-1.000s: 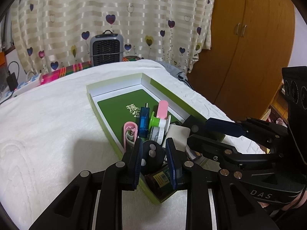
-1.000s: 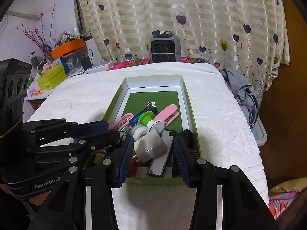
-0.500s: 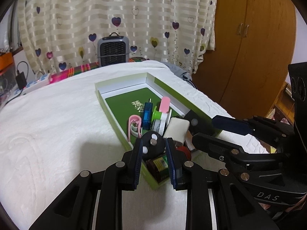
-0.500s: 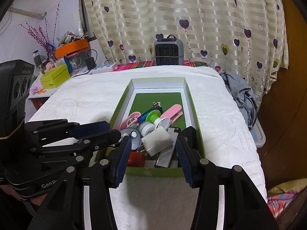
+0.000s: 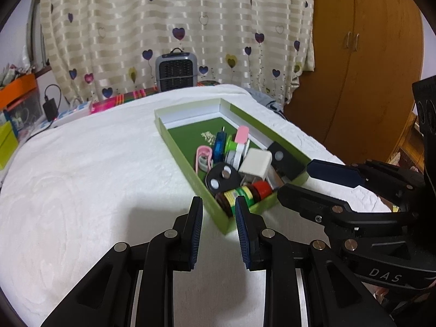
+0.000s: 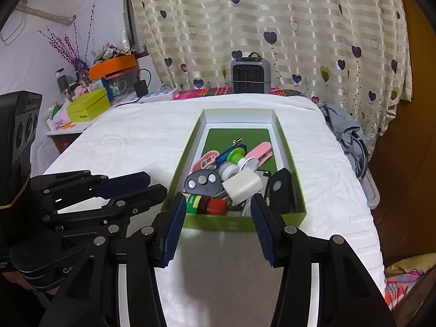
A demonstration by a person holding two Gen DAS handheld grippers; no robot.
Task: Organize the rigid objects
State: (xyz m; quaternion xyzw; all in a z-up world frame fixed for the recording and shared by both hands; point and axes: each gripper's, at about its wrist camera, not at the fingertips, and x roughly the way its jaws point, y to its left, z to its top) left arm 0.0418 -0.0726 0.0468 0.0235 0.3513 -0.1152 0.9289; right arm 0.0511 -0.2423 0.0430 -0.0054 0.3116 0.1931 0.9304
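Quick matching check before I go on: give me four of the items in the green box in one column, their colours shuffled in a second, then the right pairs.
Things:
1. charger cube
2. USB stick
3. bottle cap
4. long clip by the right wall

Colours:
A. pink
B. red
C. white
D. blue

Pairs: 1-C, 2-D, 3-B, 4-A

All four lie inside the green box.
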